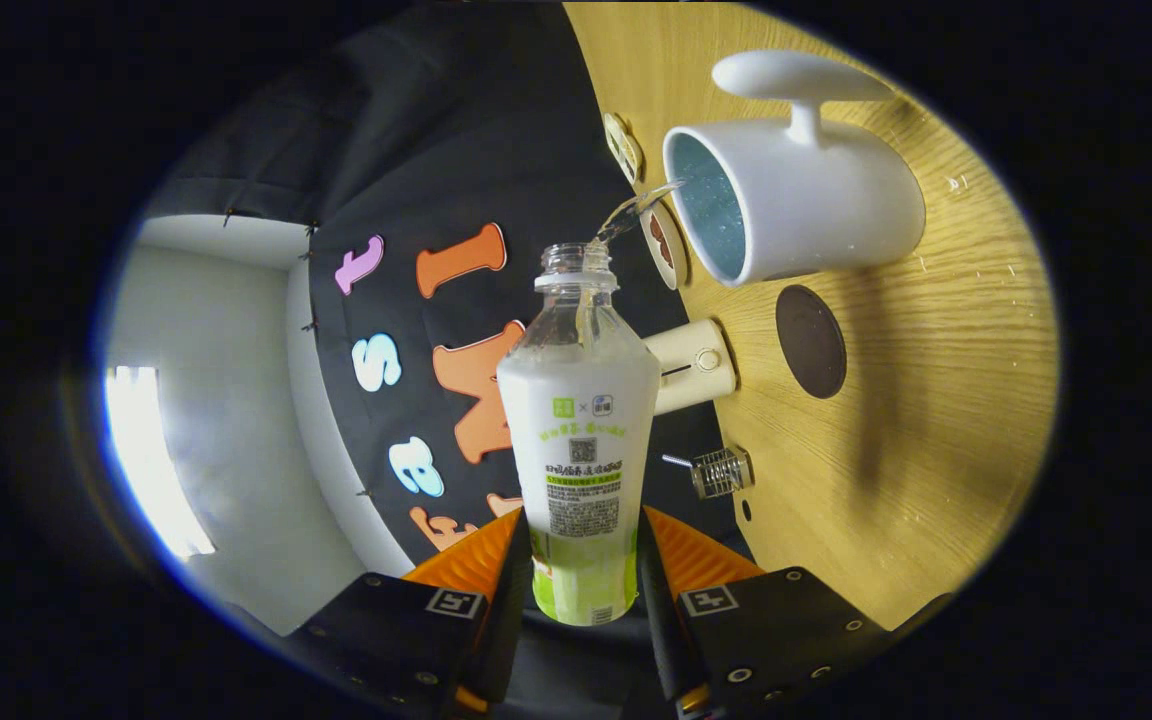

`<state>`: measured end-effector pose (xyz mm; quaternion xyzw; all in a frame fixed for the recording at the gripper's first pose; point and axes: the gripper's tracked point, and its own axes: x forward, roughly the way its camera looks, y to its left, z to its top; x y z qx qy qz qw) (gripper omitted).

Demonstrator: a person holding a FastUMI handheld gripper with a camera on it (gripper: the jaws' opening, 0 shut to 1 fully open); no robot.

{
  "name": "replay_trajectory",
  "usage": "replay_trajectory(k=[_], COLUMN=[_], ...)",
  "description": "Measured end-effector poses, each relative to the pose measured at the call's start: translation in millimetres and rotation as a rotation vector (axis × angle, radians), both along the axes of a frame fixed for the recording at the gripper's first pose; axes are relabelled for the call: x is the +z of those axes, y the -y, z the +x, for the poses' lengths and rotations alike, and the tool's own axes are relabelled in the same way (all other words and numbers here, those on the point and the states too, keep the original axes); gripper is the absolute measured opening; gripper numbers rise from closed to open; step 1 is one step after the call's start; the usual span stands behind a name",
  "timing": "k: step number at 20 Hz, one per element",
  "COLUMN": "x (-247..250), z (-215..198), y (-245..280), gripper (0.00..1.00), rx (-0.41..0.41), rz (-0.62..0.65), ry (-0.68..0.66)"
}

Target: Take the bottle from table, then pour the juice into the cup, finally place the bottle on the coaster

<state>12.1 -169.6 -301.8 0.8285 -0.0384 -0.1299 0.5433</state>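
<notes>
My gripper (pixel 584 565) is shut on the lower body of a clear plastic bottle (pixel 581 420) with a white and green label. Its cap is off. The whole view is rolled sideways, so the bottle is tipped over toward the table. A thin clear stream (pixel 636 210) runs from the bottle's open neck to the rim of a white cup (pixel 806 205) with a handle, which stands on the wooden table (pixel 926 420). The cup's inside looks pale blue. A dark round coaster (pixel 811 341) lies on the table beside the cup, beyond my fingers.
A cream cylinder-shaped device (pixel 691 365) and a small glass jar with a metal coil (pixel 721 471) stand near the table's far edge. Two small decorated coasters (pixel 663 243) sit behind the cup. A pale wall and bright window lie beyond the booth cloth.
</notes>
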Motion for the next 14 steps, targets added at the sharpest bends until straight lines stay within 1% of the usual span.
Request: replay_trajectory(k=[4,9,14], x=[-3.2,8.2,14.7], z=[0.0,0.2,4.5], y=[-6.9,-4.8,3.7], gripper=[0.57,0.57,0.57], rx=[-0.003,-0.014,-0.057], rz=[0.023,0.039,0.081], ry=[0.001,0.025,0.042])
